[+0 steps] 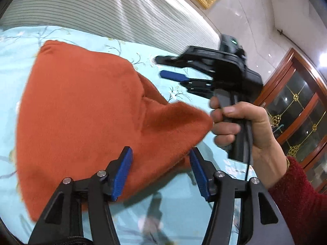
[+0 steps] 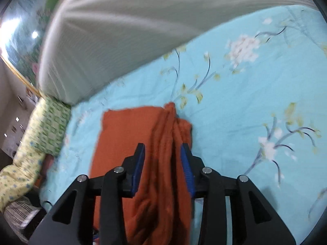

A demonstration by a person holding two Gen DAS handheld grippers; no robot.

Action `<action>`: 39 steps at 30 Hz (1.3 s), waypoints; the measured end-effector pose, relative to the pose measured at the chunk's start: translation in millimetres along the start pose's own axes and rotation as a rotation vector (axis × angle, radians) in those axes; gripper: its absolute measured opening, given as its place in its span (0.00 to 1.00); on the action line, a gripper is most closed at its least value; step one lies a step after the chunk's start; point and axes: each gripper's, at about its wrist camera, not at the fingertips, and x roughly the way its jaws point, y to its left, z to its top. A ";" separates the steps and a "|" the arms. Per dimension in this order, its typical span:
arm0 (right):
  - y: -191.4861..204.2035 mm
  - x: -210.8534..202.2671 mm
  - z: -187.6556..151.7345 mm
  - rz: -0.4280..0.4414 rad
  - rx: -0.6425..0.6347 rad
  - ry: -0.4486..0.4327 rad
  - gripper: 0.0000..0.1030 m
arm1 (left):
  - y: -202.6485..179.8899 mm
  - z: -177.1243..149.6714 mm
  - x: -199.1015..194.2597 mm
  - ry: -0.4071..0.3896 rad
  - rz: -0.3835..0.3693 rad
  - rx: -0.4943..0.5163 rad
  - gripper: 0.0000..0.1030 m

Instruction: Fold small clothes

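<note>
An orange garment lies partly folded on the bed's light-blue floral sheet. The left gripper has its fingers spread, apparently clear of the cloth. The right gripper hovers released, grasping nothing.

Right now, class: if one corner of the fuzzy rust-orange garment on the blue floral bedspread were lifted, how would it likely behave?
The fuzzy rust-orange garment would probably droop limply, since it already lies in soft folds. Its plush nap suggests it would grip rather than slip.
</note>
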 end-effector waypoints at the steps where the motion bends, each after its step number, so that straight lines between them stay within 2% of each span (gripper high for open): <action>1: 4.7 -5.8 -3.2 0.023 0.003 -0.006 0.40 | 0.6 -1.9 -8.5 0.001 0.000 0.000 0.57; 4: 21.8 -17.8 -16.5 0.041 -0.033 0.005 0.46 | 10.8 -10.8 -34.1 -0.009 0.032 0.012 0.65; 7: 37.4 -17.4 -36.3 0.046 -0.084 0.047 0.50 | 26.3 -21.1 -56.9 -0.010 0.100 0.018 0.71; 9: 41.4 -12.6 -47.0 0.010 -0.115 0.068 0.51 | 40.8 -29.4 -67.0 0.000 0.147 0.015 0.71; 12: 37.2 1.3 -61.5 -0.083 -0.143 0.123 0.51 | 59.0 -35.6 -67.1 0.029 0.193 -0.005 0.71; 13: 34.9 6.1 -65.0 -0.088 -0.141 0.138 0.51 | 62.9 -37.4 -65.9 0.035 0.195 -0.010 0.71; 16: 30.8 10.4 -73.3 -0.066 -0.126 0.148 0.51 | 70.7 -38.3 -58.8 0.032 0.231 -0.019 0.71; 20: 28.2 7.3 -75.7 -0.040 -0.091 0.140 0.51 | 75.0 -32.8 -44.4 0.042 0.343 -0.006 0.68; 22: 26.7 3.7 -77.9 -0.015 -0.074 0.139 0.51 | 81.2 -30.7 -49.1 0.007 0.386 -0.043 0.65; 24: 25.4 3.8 -80.7 -0.006 -0.075 0.141 0.51 | 90.0 -26.5 -57.2 -0.044 0.396 -0.098 0.65; 25: 25.7 5.8 -81.6 -0.006 -0.083 0.147 0.44 | 93.6 -25.6 -58.8 -0.054 0.404 -0.116 0.65; 26: 26.6 7.6 -82.1 -0.017 -0.092 0.148 0.17 | 96.4 -24.1 -59.5 -0.055 0.414 -0.132 0.63; 28: 25.0 1.6 -78.9 0.038 -0.043 0.116 0.15 | 98.3 -22.6 -59.6 -0.050 0.410 -0.141 0.61; 30: 29.6 -23.6 -72.1 0.145 -0.011 -0.003 0.14 | 94.7 -22.7 -60.4 -0.045 0.417 -0.117 0.61; 31: 32.8 -36.3 -70.0 0.164 -0.021 -0.054 0.14 | 93.6 -22.9 -61.4 -0.041 0.409 -0.115 0.61; 32: 33.3 -45.1 -69.7 0.145 -0.030 -0.089 0.14 | 92.2 -23.6 -61.3 -0.036 0.398 -0.118 0.61; 33: 29.7 -44.4 -70.9 0.094 -0.037 -0.089 0.14 | 91.6 -23.0 -58.4 -0.028 0.396 -0.120 0.61; 36: 6.4 -23.6 -81.5 -0.044 -0.044 -0.021 0.14 | 89.6 -24.9 -51.9 -0.005 0.404 -0.098 0.61; 39: -17.4 -8.7 -96.8 -0.072 -0.016 0.037 0.14 | 90.2 -26.5 -52.6 0.016 0.379 -0.107 0.61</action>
